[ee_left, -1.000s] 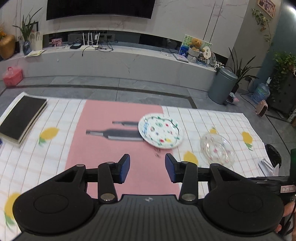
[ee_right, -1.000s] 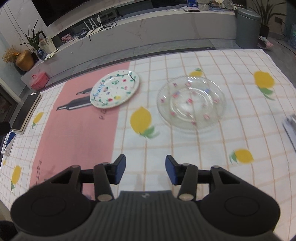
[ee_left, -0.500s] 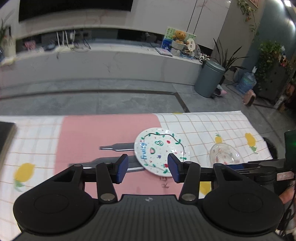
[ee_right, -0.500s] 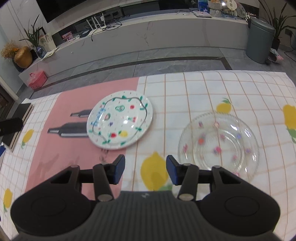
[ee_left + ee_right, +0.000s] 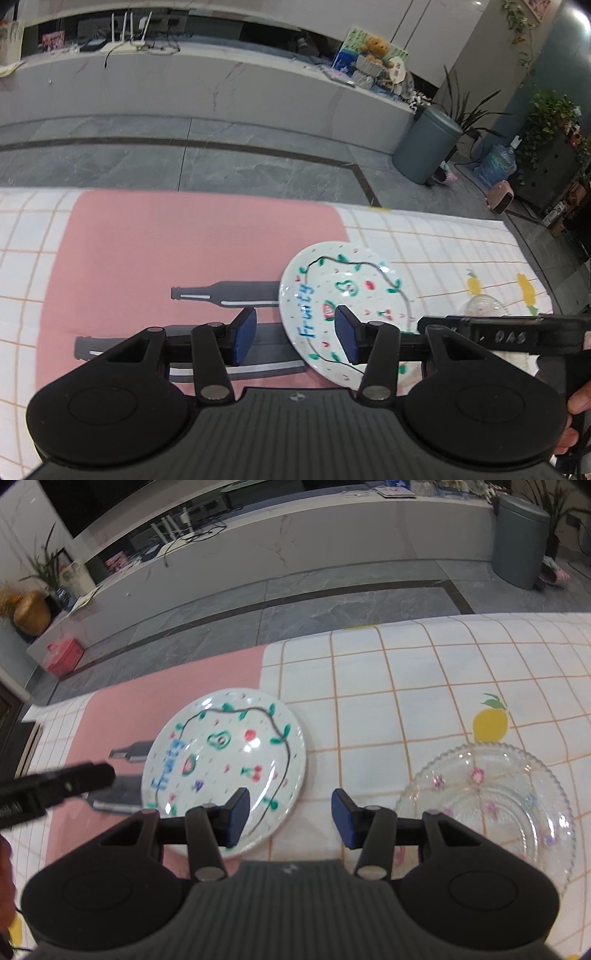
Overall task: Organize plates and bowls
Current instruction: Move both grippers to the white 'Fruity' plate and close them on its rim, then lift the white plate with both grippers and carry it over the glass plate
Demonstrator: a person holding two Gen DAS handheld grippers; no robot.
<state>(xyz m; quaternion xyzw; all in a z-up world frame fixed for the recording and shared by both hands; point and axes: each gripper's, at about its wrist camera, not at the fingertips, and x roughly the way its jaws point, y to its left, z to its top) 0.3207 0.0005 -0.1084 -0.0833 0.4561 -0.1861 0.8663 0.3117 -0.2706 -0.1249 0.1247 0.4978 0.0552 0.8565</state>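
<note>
2 plates lie flat on the desk (image 5: 424, 686), which is covered by a smooth cloth of white squares ruled in orange, printed with yellow lemons and a broad pink panel bearing grey bottle shapes.

Item 1: painted plate (image 5: 225, 768), round, glossy white ceramic, shallow, hand-drawn with a dark looping line, green leaves, red fruit and blue lettering. It sits half on the pink panel, half on the checked part.

Item 2: glass plate (image 5: 487, 805), round, clear, with a beaded scalloped rim and small pink and purple flowers. It lies to the right of the painted plate, apart from it.

Item 3: left gripper (image 5: 293, 339), black plastic with blue pads. Its jaws stand apart and empty, held over the painted plate's left edge, touching nothing.

Item 4: right gripper (image 5: 290, 821), same make. Its jaws stand apart and empty, above the cloth between the 2 plates.
</note>
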